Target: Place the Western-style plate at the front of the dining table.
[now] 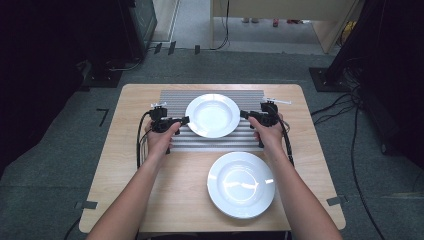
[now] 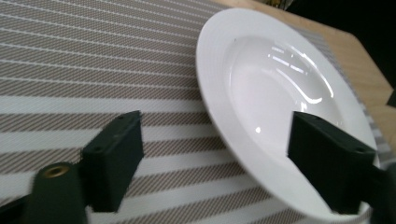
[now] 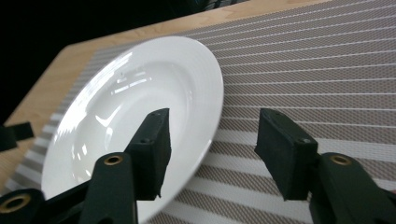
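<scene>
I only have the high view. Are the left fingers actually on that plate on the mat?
Observer: Not closed on it. In the left gripper view the left gripper is open, one finger over the plate on the mat, the other over the striped mat.
Operator: Right side the same?
Observer: Yes. The right gripper is open too, straddling the rim with one finger over the bowl.
Operator: Plate lifted at all?
Observer: I cannot tell from either gripper view.
</scene>
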`<state>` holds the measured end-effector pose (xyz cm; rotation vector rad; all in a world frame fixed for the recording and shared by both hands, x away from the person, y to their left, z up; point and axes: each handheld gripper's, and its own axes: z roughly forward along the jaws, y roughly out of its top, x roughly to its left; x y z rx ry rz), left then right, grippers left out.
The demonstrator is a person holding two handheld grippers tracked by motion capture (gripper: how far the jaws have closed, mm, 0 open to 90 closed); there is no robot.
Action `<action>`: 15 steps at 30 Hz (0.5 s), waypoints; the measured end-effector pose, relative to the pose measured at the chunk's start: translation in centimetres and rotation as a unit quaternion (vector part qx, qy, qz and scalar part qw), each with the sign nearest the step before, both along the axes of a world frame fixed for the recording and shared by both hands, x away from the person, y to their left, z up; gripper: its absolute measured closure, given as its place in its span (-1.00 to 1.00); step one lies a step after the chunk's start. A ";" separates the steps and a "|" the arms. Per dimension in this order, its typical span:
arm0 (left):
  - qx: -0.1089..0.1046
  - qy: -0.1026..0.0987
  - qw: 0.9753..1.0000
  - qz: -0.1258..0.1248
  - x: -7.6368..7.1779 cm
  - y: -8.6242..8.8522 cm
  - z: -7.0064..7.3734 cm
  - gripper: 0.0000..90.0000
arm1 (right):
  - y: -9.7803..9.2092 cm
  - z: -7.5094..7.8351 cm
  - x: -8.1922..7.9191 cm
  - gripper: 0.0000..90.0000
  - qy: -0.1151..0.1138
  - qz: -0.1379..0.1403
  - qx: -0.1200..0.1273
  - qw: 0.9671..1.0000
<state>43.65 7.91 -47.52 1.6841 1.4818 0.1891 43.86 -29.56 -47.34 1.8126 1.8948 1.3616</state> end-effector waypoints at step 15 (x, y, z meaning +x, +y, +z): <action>0.076 -0.066 0.994 -0.039 -5.5 2.4 2.0 -0.79 | -2.5 2.0 -5.8 -0.53 -0.037 0.048 -0.068 0.996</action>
